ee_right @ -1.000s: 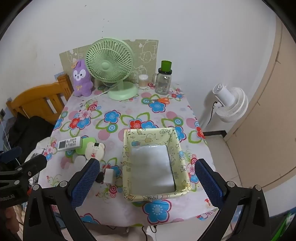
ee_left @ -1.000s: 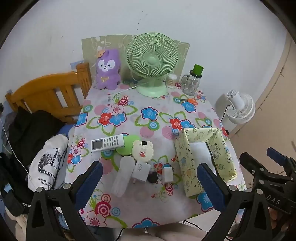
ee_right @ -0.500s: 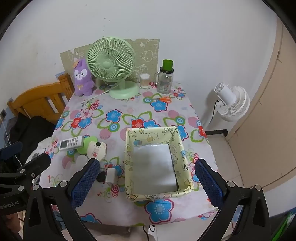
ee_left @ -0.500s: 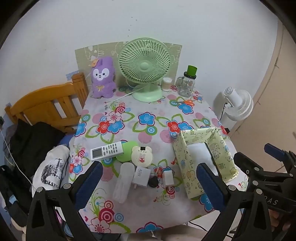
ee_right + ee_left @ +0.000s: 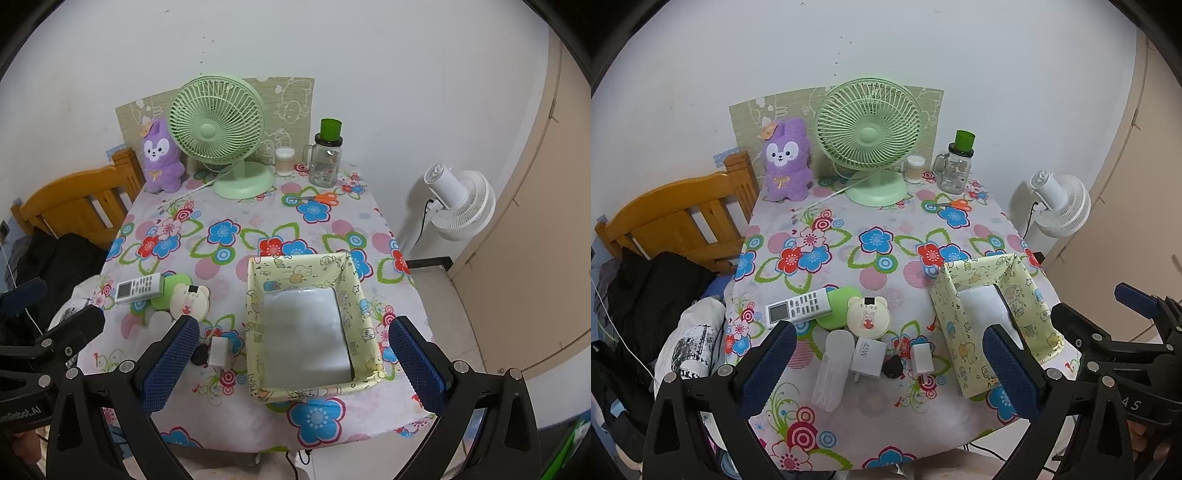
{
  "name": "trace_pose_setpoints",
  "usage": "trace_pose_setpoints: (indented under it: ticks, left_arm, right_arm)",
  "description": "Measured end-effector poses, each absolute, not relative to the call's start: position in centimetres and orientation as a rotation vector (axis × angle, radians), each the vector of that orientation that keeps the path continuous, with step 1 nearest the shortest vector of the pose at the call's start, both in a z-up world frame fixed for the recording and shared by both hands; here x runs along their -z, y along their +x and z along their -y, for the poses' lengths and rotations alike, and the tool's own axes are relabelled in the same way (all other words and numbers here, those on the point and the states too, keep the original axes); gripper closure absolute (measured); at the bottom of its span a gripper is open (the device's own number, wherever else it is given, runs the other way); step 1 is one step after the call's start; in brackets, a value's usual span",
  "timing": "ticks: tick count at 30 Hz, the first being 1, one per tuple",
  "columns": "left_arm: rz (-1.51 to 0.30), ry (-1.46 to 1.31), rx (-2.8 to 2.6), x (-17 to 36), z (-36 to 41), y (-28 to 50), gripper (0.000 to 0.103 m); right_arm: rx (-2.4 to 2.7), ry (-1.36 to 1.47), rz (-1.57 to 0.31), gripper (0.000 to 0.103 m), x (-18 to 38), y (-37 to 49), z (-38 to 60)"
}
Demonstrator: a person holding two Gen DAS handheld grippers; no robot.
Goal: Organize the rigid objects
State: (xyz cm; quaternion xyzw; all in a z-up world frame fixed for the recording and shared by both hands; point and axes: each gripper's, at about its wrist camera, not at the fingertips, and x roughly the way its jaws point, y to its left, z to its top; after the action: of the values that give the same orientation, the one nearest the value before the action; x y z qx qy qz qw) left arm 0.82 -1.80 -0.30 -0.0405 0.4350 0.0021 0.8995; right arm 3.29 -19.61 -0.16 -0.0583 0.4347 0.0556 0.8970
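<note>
"45W" on white charger (image 5: 867,356)

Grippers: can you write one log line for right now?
left gripper: open, empty | right gripper: open, empty | yellow box: empty | remote: on table

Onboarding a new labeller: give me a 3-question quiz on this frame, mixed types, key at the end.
1. True or false: the yellow fabric bin already holds the remote.
2. Which lies nearest the bin: A) the small white adapter, B) the remote, C) the 45W charger?
3. Fill in: the orange-handled scissors lie in front of the ____.

Key: 1 false; 2 A; 3 glass jar.
</note>
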Motion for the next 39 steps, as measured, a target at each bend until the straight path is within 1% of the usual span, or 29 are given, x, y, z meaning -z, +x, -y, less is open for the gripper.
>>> trace_pose_setpoints:
  ticks: [39]
  left_arm:
    - [-0.912,-0.071,0.004,0.86,2.41,1.6,0.002]
  right_arm:
    - [-0.105,-0.1,-0.905,0.0,0.58,3.96,19.85]
